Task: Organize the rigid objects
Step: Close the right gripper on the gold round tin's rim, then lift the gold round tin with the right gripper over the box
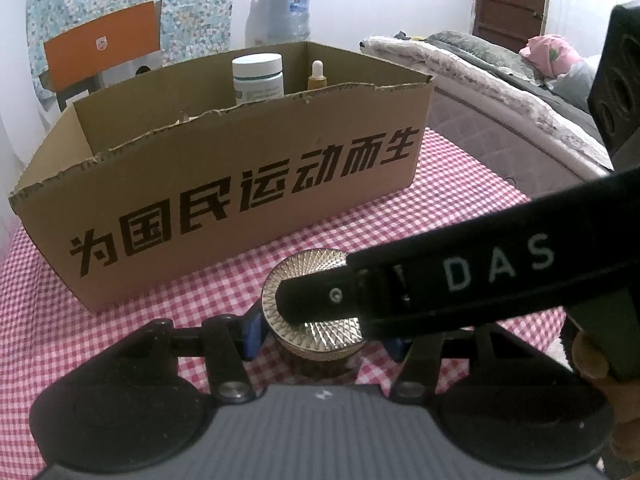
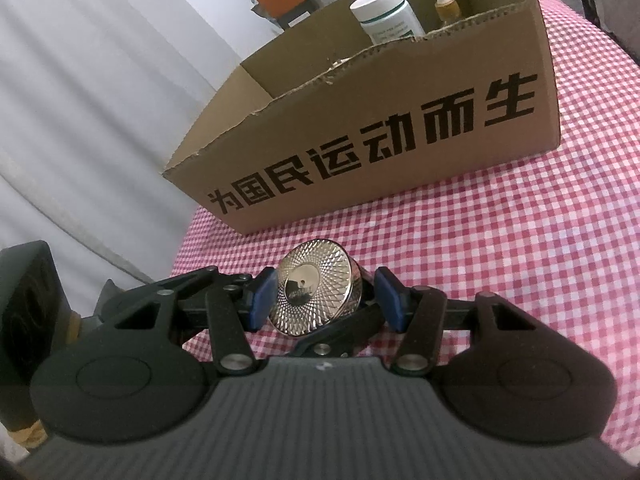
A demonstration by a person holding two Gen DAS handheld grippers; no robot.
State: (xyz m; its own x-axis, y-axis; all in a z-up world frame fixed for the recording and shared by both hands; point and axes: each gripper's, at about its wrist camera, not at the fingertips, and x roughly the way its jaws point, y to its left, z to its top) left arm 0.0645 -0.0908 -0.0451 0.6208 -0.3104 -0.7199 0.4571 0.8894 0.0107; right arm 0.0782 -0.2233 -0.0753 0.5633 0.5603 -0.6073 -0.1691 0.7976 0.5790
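A dark glass jar with a shiny, patterned metal lid stands on the red-checked tablecloth in front of a brown cardboard box. My left gripper is shut on the jar's body, with a blue pad on each side. My right gripper is shut on the lid, which faces its camera. One of its black fingers lies across the lid in the left wrist view. Inside the box stand a white-capped tub and a small dropper bottle.
A bed with blankets lies to the right of the table. An orange box sits on a chair behind the cardboard box. In the right wrist view a pale curtain hangs past the table's left edge.
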